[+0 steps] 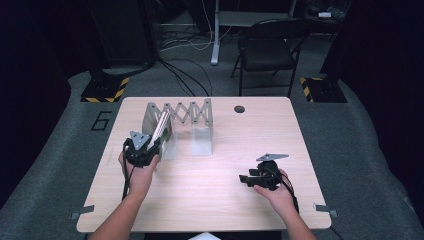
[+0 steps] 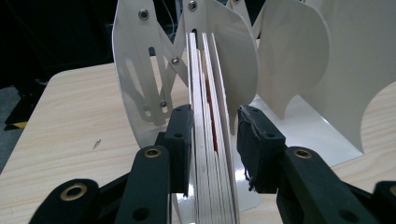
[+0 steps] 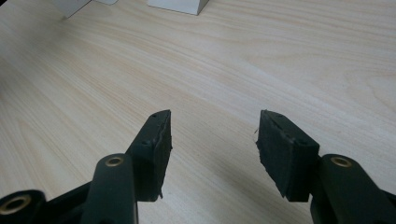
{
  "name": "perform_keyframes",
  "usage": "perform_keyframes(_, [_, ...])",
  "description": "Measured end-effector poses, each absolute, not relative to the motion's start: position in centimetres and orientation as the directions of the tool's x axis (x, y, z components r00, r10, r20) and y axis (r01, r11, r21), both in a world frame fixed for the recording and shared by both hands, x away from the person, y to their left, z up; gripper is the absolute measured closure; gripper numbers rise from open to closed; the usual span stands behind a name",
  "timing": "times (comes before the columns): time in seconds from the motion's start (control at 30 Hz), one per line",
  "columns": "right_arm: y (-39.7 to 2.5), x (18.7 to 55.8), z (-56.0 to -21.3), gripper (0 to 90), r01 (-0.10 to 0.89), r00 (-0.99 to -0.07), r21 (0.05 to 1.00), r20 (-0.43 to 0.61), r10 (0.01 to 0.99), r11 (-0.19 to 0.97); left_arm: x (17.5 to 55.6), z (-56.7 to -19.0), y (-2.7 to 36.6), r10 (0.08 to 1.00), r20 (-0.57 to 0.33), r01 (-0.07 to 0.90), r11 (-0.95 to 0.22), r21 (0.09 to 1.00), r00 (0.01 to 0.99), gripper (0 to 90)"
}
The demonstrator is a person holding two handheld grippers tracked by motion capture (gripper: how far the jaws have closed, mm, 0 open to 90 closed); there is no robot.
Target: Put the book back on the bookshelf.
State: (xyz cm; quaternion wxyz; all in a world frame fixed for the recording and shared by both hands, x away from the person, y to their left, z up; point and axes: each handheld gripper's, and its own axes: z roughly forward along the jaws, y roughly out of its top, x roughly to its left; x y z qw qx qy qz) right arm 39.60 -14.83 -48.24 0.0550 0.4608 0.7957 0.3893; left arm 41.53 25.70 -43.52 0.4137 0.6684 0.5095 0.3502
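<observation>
A white accordion-style metal rack [image 1: 192, 112] stands at the back left of the wooden table [image 1: 210, 185]. A thin pale book [image 1: 161, 127] leans tilted in its left slot. My left gripper [image 1: 145, 147] is at the book's near end. In the left gripper view, the book [image 2: 210, 93] stands edge-on between two white dividers [image 2: 135, 70], and my left gripper [image 2: 215, 126] is shut on it, a pad on each side. My right gripper [image 1: 245, 178] hovers low over bare table at the front right, apart from the rack. Seen in the right gripper view, my right gripper [image 3: 214, 135] is open and holds nothing.
The rack's right slots [image 1: 202, 140] hold nothing. A round cable hole [image 1: 239, 109] lies in the table behind the rack's right end. A black folding chair [image 1: 267, 50] stands beyond the far edge. The bases of the rack [image 3: 177, 5] show at the top of the right gripper view.
</observation>
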Motion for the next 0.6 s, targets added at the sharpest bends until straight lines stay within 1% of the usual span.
perform_keyframes(0.1, [-14.6,39.7,-48.3,44.8,0.692,-0.571,0.668,0.274,0.774,0.274,41.1,-43.3,25.6,0.97,0.04,0.386,-0.133,0.913,0.24,64.9])
perform_keyframes(0.13, [-14.4,39.7,-48.2,44.8,0.693,-0.573,0.666,0.276,0.772,0.276,40.8,-43.1,25.6,0.967,0.05,0.388,-0.147,0.91,0.249,64.8])
perform_keyframes(0.43, [-13.5,40.4,-48.1,44.8,0.68,-0.598,0.673,0.278,0.752,0.291,39.3,-42.6,26.0,0.966,0.028,0.373,-0.126,0.919,0.256,63.1])
perform_keyframes(0.57, [-12.5,41.1,-48.3,44.8,0.658,-0.633,0.679,0.264,0.728,0.325,38.3,-42.2,26.6,0.966,0.021,0.366,-0.118,0.923,0.256,61.9])
perform_keyframes(0.6, [-12.2,41.2,-48.3,44.8,0.67,-0.628,0.668,0.277,0.727,0.324,38.1,-42.2,26.6,0.967,0.021,0.365,-0.117,0.924,0.255,61.9])
